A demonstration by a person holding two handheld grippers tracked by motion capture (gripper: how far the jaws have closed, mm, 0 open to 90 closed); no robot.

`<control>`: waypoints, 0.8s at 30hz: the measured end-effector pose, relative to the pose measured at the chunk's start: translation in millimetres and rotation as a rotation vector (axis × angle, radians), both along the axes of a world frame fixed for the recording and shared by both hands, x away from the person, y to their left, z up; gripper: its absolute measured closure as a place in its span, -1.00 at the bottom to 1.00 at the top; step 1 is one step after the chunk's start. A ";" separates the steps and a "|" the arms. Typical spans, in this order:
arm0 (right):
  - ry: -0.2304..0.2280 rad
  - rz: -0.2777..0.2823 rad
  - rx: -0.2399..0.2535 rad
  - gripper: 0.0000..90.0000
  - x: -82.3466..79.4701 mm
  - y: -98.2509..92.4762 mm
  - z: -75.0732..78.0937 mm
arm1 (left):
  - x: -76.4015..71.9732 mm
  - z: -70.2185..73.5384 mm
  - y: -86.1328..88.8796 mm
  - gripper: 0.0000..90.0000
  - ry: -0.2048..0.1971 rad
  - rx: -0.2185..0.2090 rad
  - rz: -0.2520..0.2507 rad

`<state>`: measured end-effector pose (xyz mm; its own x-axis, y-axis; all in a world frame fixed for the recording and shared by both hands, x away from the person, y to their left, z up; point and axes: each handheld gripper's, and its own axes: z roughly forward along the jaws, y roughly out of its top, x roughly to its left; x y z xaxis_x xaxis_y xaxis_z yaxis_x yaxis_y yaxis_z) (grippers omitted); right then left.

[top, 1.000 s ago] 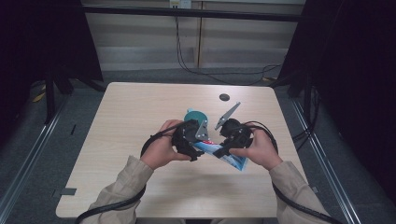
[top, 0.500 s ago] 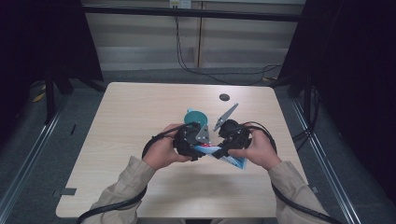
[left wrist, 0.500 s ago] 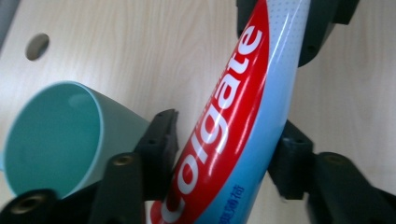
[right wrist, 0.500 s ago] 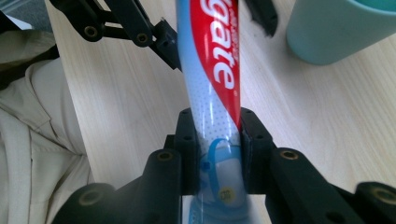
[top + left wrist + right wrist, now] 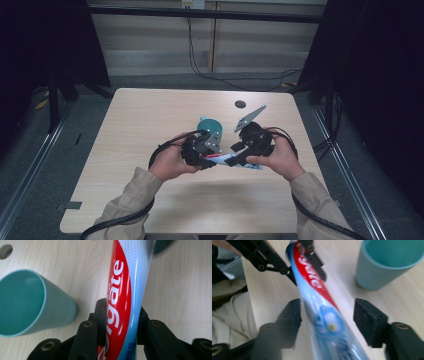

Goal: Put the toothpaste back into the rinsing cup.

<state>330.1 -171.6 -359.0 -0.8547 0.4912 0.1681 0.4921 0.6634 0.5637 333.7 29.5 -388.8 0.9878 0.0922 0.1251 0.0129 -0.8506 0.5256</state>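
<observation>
A red, white and blue toothpaste tube [image 5: 227, 159] hangs just above the table between my two grippers. My left gripper [image 5: 210, 157] is shut on it; in the left gripper view both pads press the tube [image 5: 127, 290] at its sides. The jaws of my right gripper [image 5: 241, 155] have just been opening. They now stand apart on either side of the tube [image 5: 322, 312] with a gap at each pad. A teal cup [image 5: 207, 125] stands upright on the table just behind the left gripper, close to the tube's far end [image 5: 30, 302].
The light wooden table [image 5: 150, 115] has a small dark round spot [image 5: 240, 104] near its far edge. The person's sleeves come in over the near edge. Dark floor and metal rails surround the table.
The left gripper's jaws have closed onto the toothpaste tube and the right gripper's jaws have opened off it. Both hands stay almost where they were.
</observation>
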 end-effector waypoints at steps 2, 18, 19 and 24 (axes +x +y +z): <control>0.009 -0.031 0.022 -0.26 2.5 -6.2 3.8 | 1.3 -0.7 3.6 0.61 0.006 -0.008 0.015; -0.016 -0.105 0.074 -0.41 5.3 -27.6 14.2 | 11.4 10.1 31.6 0.62 0.010 0.004 0.107; -0.019 -0.111 0.078 -0.41 5.8 -29.4 14.4 | 11.5 10.8 33.1 0.62 0.007 -0.002 0.114; -0.013 -0.138 0.102 -0.44 8.1 -39.1 10.8 | 14.9 16.5 39.6 0.62 0.012 0.002 0.137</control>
<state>338.2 -210.7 -348.2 -0.7828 0.5848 0.2126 0.5668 0.5293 0.6313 348.6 69.2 -372.3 0.9674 0.2265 0.1136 0.1357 -0.8417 0.5227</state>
